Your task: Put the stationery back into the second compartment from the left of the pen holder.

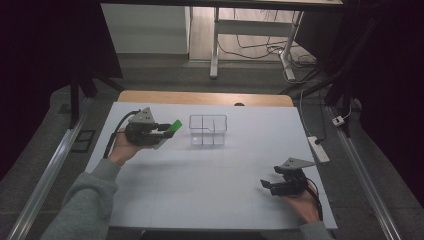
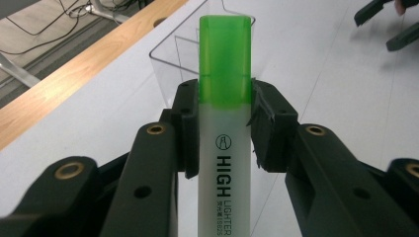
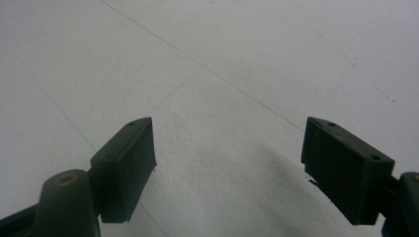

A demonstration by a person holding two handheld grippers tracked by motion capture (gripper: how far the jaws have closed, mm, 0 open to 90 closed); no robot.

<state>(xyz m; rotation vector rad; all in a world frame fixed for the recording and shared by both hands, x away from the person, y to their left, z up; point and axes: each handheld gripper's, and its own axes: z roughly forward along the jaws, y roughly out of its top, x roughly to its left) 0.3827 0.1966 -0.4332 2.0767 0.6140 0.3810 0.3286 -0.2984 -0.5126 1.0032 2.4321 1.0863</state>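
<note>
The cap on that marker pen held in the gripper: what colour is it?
Bright green, on the highlighter's translucent cap; the left gripper view shows it best.

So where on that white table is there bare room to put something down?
Plenty. The broad stretch of white table between the clear divided box and the near edge is bare, as is the patch right of the box. It is tight only at the back left, where the left gripper holds a green highlighter close beside the box.

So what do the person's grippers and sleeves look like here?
Both the left gripper and right gripper are black with two blocky jaws, brass-coloured pivot pins and a grey three-cornered plate on top. A black cable trails from each. The sleeves are grey.
</note>
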